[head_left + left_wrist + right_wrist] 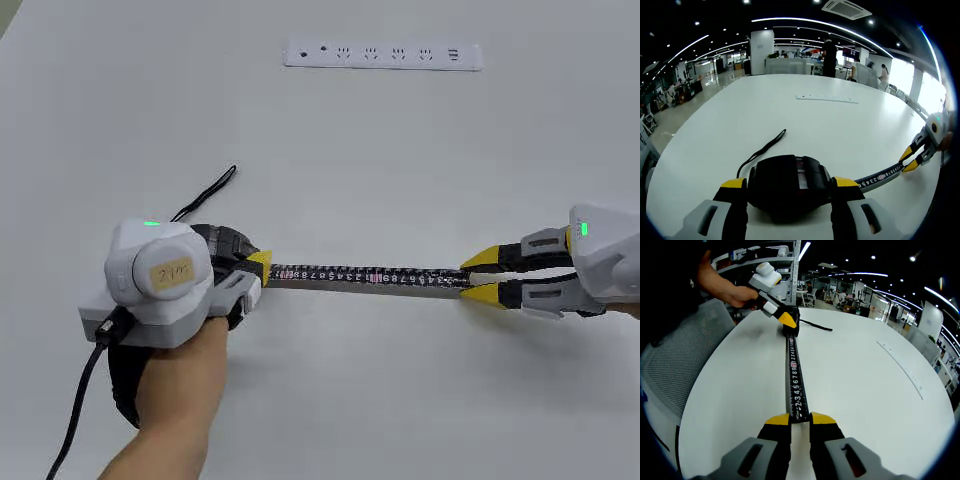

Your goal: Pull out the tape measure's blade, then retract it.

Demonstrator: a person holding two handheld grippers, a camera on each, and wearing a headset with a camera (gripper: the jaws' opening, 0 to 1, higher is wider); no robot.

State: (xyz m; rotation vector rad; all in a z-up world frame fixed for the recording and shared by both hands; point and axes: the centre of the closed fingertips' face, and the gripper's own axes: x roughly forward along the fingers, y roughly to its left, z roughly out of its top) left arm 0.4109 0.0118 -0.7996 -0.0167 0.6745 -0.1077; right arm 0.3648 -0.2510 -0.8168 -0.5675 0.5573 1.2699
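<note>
Tape measure case (790, 182): black, held between the left gripper (250, 275) jaws, which press on its two sides. It sits low over the white worktop (400, 160), and its black wrist strap (205, 195) trails behind.

Blade (370, 276): drawn out level across the worktop, numbers facing up, from the case to the right gripper (478, 277). The right jaws are nearly together and pinch the blade's free end between their yellow tips.

Stage, as judged: pull-out is done or nearly done; retraction is not yet done.

Risks:
- The pinch covers only the very end of the blade. If it slips, the spring would likely whip the blade back into the case.
- Letting go all at once would do the same, so the end needs walking back toward the case.
- The case is rounded, so a sideways pull could twist it in the left jaws.
- Raising or dropping either end could buckle the blade.

Containers: none seen on the worktop. The case itself presumably houses the rest of the blade, though its inside is hidden. A white power strip (383, 54) lies well apart at the far side.
</note>
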